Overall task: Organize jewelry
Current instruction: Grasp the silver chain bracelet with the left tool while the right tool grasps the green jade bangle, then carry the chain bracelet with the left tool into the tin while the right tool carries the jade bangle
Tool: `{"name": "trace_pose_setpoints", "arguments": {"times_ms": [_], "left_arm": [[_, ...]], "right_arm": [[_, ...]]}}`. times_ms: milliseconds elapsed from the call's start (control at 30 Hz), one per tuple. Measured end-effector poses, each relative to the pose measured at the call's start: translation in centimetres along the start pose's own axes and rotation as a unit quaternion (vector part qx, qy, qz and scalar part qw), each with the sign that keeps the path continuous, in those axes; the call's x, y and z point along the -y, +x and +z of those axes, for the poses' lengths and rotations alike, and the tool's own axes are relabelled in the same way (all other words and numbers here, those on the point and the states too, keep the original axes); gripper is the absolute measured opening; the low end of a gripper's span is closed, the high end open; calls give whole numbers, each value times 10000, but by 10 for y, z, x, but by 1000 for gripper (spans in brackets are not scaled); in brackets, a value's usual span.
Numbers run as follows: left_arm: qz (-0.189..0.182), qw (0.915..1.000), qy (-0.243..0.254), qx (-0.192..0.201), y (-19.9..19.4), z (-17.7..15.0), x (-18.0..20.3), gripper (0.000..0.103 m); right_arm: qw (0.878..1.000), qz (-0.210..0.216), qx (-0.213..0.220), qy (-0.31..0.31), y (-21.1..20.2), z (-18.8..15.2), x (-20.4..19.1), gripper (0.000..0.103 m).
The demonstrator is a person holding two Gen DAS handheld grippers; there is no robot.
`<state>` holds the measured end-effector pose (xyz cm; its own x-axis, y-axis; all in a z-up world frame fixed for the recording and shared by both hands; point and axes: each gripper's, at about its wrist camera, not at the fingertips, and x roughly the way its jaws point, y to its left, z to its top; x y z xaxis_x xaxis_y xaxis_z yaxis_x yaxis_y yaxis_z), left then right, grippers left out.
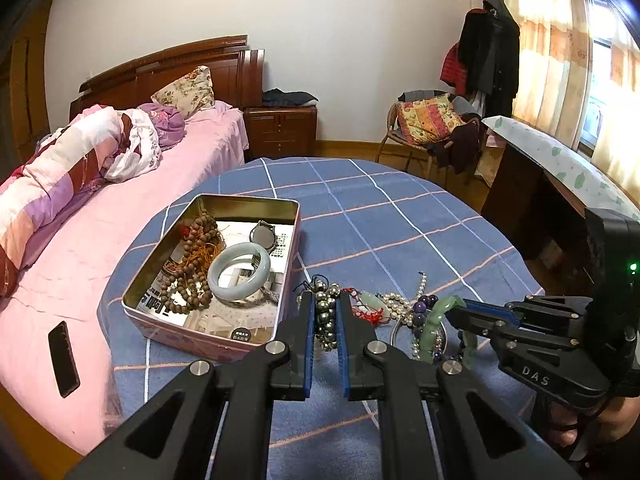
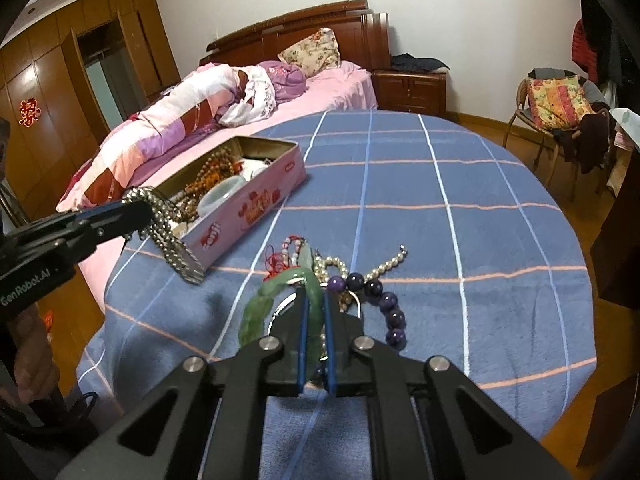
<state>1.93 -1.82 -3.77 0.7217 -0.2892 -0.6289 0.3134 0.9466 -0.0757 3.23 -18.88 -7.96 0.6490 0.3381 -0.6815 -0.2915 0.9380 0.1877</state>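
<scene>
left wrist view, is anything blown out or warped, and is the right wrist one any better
Left wrist view: daylight through the curtains blows out the upper right, the blue checked blanket bulges into a fisheye curve, and the corners go black. Right wrist view: more even light with no window in frame, the same bulge, a soft shadow on the blanket left of the green bracelet, and dark corners.

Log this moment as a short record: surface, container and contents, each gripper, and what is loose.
surface: blue checked blanket
container: open pink tin at the blanket's left edge
in tin: pale jade bangle, brown wooden beads, watch
left gripper: shut on metallic bead bracelet, lifted beside the tin
right gripper: shut on green jade bracelet
loose: purple bead bracelet, pearl strand, red cord pendant
</scene>
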Motion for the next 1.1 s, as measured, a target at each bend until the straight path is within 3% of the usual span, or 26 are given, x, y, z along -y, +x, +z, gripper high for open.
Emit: {"name": "trace_pose_setpoints", "arguments": {"times_ms": [667,1100], "left_arm": [[25,9996,-111,251,-21,15,-9,9],[405,9979,-254,442,-30,29,-41,9]], "right_arm": [[9993,53,361,-1,-11,18,-7,10],[9983,255,500,-137,-10,35,-20,10]]}}
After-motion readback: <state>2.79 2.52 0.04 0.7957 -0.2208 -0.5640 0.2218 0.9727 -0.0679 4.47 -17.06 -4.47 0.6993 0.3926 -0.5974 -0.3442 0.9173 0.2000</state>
